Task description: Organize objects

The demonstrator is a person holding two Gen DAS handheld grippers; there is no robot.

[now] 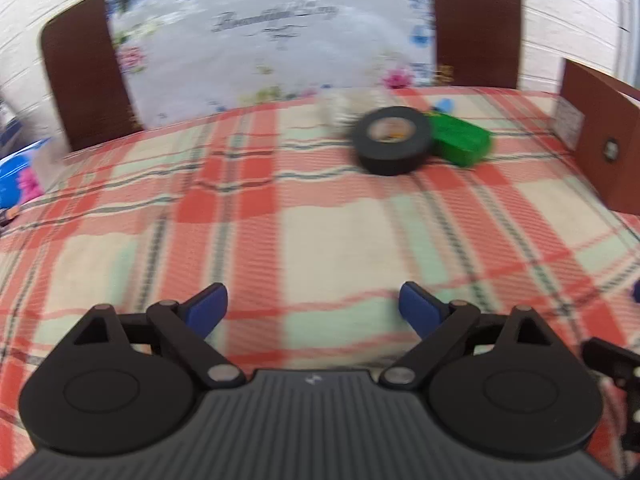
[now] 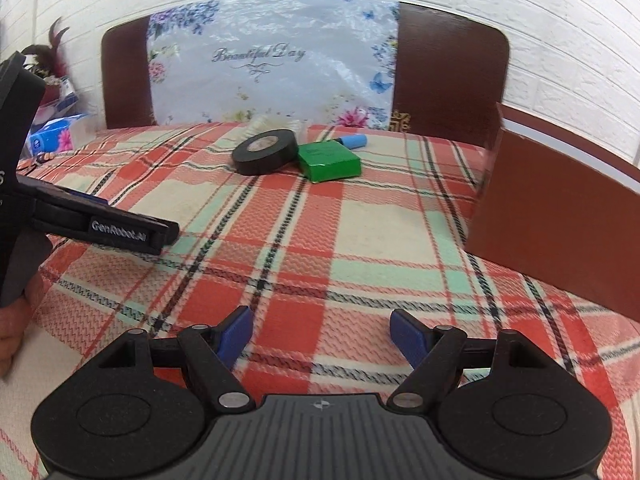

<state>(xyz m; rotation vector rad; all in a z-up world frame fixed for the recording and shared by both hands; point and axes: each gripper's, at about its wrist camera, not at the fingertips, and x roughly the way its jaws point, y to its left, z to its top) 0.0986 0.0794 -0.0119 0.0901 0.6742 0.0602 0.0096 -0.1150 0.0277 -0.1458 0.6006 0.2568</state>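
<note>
Near the headboard [image 2: 448, 72], a tape roll [image 2: 266, 151] touched a green box [image 2: 329, 161] on the bed [image 2: 360, 232]; both tongs, left [image 1: 313, 308] and right [image 2: 321, 334], tilted downward, wide and empty.

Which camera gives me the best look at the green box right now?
The right wrist view: the green box is sharp there, beside the black tape roll. The left wrist view shows it motion-blurred, partly behind the roll.

The left gripper [image 1: 313, 307] hangs over a plaid cloth [image 1: 320, 240], jaws wide apart with nothing between them. Far ahead a black tape roll [image 1: 392, 140] touches a green box [image 1: 464, 142]. A brown box [image 1: 604, 148] stands at right.
</note>
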